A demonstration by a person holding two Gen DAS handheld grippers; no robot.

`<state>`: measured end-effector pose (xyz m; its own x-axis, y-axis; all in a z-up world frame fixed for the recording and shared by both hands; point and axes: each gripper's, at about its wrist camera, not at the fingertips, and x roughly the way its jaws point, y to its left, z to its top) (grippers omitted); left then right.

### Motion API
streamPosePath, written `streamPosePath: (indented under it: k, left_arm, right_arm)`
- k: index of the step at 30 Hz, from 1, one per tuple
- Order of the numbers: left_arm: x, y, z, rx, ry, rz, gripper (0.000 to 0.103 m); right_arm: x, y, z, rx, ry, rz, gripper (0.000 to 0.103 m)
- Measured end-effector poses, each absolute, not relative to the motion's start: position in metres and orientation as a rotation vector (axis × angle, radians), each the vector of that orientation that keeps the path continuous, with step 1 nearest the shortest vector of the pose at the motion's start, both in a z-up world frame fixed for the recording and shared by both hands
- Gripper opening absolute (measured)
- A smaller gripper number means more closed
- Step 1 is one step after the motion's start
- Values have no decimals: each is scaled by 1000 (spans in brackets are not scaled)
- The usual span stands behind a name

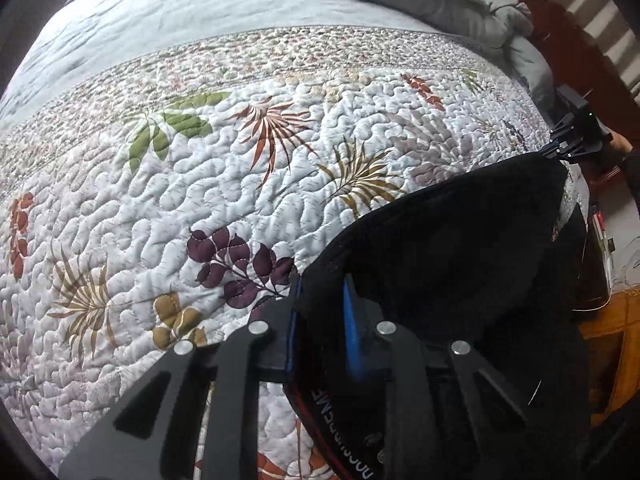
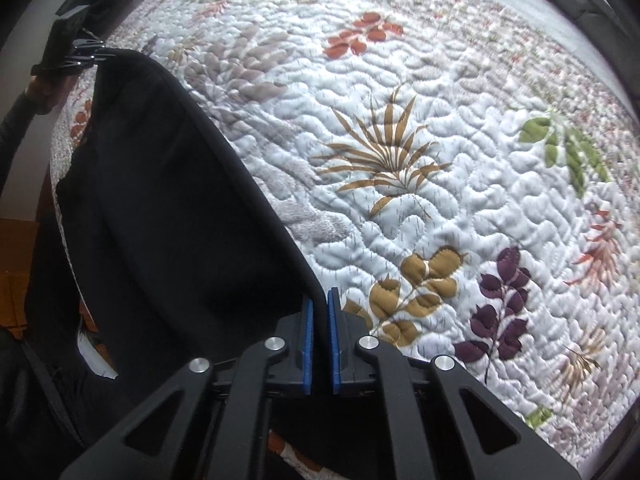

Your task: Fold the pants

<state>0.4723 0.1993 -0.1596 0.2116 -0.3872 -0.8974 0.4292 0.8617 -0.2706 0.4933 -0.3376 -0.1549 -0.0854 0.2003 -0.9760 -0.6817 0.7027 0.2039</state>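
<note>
Black pants [image 1: 460, 248] hang stretched between my two grippers above the bed. My left gripper [image 1: 320, 312] is shut on one end of the waistband, whose lettered band [image 1: 344, 432] shows below the blue pads. My right gripper [image 2: 320, 304] is shut on the other end of the edge; the pants [image 2: 168, 208] drape down to its left. The right gripper also shows in the left wrist view [image 1: 558, 152] at the far right, and the left gripper shows in the right wrist view [image 2: 94, 54] at the top left.
A white quilt with leaf prints [image 1: 200, 200] covers the bed, also in the right wrist view [image 2: 440, 160]. A grey duvet [image 1: 460, 0] is bunched at the far end. A dark wooden bed frame [image 1: 560, 40] and orange wooden floor [image 1: 612, 332] are at the right.
</note>
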Motion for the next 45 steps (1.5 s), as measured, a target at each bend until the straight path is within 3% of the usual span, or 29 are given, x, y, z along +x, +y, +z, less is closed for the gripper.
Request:
streamPosePath:
  k: [11, 19, 36, 45]
  left_arm:
    - [390, 192, -74, 67, 1057, -625, 16]
    - [316, 191, -53, 79, 974, -657, 15]
    - [211, 210, -108, 40, 997, -683, 13]
    - [164, 186, -167, 384, 1091, -632, 13]
  right_arm:
    - [407, -328, -74, -530, 1292, 677, 6]
    - [325, -318, -52, -602, 1151, 593, 6]
    - [179, -294, -110, -701, 1012, 404, 6]
    - [141, -279, -166, -736, 1056, 369, 6]
